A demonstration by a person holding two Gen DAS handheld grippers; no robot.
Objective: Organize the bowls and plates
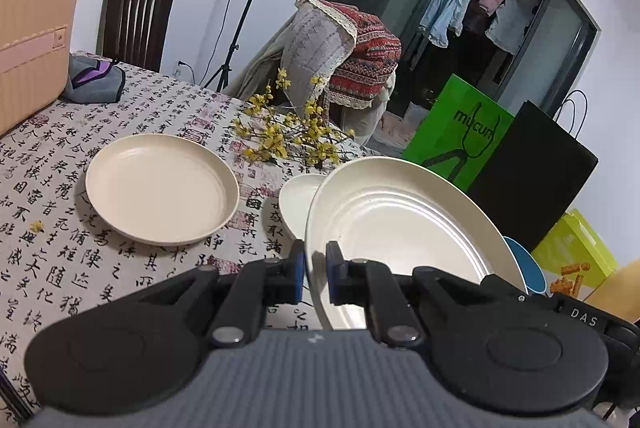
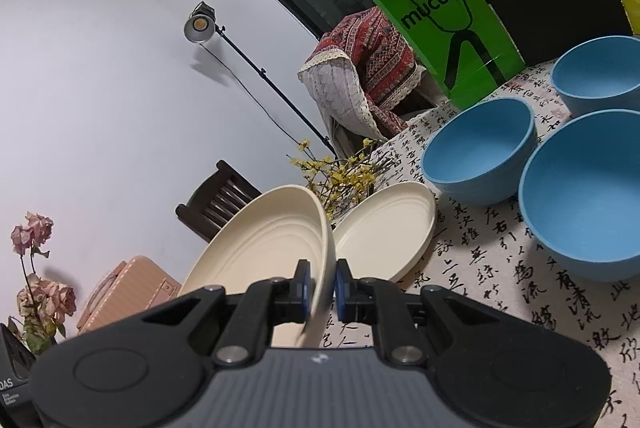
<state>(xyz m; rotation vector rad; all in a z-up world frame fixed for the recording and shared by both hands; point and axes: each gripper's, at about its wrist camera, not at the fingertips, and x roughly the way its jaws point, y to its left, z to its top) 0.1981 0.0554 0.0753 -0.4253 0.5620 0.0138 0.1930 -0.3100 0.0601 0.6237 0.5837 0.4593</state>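
Cream plates are held, one by each hand-held gripper, and each is pinched at its rim so that it hangs tilted clear of the counter point(image 1: 168, 107). The left hand-held gripper point(image 1: 316, 270) is clenched on the edge of a cream plate point(image 1: 400, 224), its blue pads point(image 1: 299, 274) pressing on either face of the rim; a rim grip is probably chosen because a shallow plate lying flat offers no other purchase. The right hand-held gripper point(image 2: 322, 290) is likewise clamped on the lip of a second plate point(image 2: 264, 248), which is carried steeply slanted.

Two more plates are left on the patterned cloth: a flat one point(image 1: 162, 187) well to the left in the left wrist view, and another point(image 2: 384, 232) lying just beyond the held plate in the right wrist view. Three blue bowls point(image 2: 480, 151) are gathered near each other at the right of the counter. Yellow flowering twigs point(image 1: 288, 135) lie between the plates and the far edge. Stacking of the plates is judged to be the step in hand; the bowls appear not yet nested.
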